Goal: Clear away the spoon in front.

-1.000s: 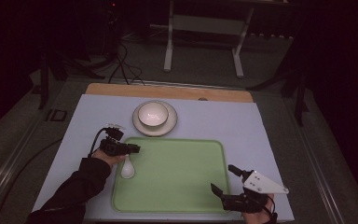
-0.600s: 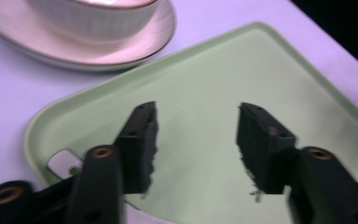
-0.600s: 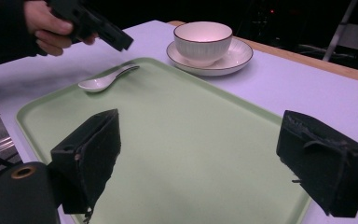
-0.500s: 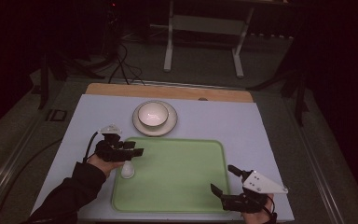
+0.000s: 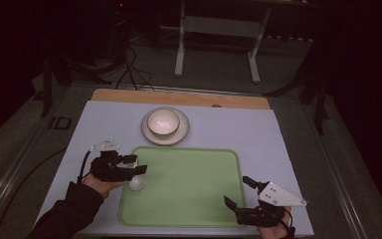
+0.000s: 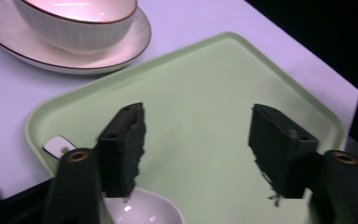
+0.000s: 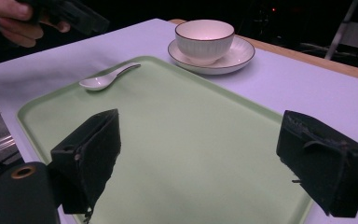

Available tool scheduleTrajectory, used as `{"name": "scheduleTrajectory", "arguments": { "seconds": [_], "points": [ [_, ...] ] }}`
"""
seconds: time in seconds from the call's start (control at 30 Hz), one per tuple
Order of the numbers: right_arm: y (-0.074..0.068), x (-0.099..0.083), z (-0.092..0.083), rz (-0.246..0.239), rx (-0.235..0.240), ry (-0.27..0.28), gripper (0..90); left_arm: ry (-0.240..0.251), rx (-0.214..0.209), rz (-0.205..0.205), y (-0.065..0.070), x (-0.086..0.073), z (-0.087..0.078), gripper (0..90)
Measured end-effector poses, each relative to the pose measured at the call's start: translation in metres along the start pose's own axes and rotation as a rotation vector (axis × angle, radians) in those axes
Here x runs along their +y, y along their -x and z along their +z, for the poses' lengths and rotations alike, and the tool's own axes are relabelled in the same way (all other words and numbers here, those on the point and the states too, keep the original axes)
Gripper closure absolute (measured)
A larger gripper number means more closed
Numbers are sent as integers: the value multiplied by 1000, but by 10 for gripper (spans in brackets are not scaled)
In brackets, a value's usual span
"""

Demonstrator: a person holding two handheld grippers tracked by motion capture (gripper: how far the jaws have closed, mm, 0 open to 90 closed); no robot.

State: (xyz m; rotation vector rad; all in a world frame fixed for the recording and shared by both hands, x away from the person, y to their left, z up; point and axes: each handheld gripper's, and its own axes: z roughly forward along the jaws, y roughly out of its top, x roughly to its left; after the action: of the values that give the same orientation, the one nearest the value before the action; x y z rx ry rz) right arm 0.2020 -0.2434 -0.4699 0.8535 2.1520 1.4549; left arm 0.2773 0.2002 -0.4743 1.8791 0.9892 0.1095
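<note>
Left gripper [image 5: 138, 165], jaws wide apart and empty, above white ceramic spoon [image 7: 106, 78] lying on pale green rectangular plastic tray [image 5: 194, 209]'s left edge. Right gripper [image 5: 238, 193], jaws likewise spread, empty, at tray's near right corner.

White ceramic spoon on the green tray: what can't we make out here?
- White ceramic spoon, high view: handle hidden under the left gripper.
- Left gripper view: its bowl cut off by the bottom edge, its middle behind a jaw.
- Pale green plastic tray, right gripper view: near corners cut off.
</note>
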Motion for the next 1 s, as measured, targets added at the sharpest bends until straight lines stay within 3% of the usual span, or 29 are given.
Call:
{"name": "scheduleTrajectory", "arguments": {
  "seconds": [0.13,0.2,0.27,0.37,0.7,1.0],
  "points": [
    [0,0,0,-3,-1,0,133,15,-36,2,3,-5,-6,225],
    [0,0,0,-3,-2,1,133,25,-75,-2,5,-8,-10,139],
    [0,0,1,-2,-1,-1,133,21,-60,16,8,-10,-13,133],
    [0,0,1,-2,-2,-1,133,13,-65,48,12,-15,-14,15],
    [2,-2,1,1,-15,-8,133,71,-47,103,21,-33,-27,2],
    [9,-5,1,1,-36,-13,132,109,-15,116,11,-47,-37,2]
  ]
}}
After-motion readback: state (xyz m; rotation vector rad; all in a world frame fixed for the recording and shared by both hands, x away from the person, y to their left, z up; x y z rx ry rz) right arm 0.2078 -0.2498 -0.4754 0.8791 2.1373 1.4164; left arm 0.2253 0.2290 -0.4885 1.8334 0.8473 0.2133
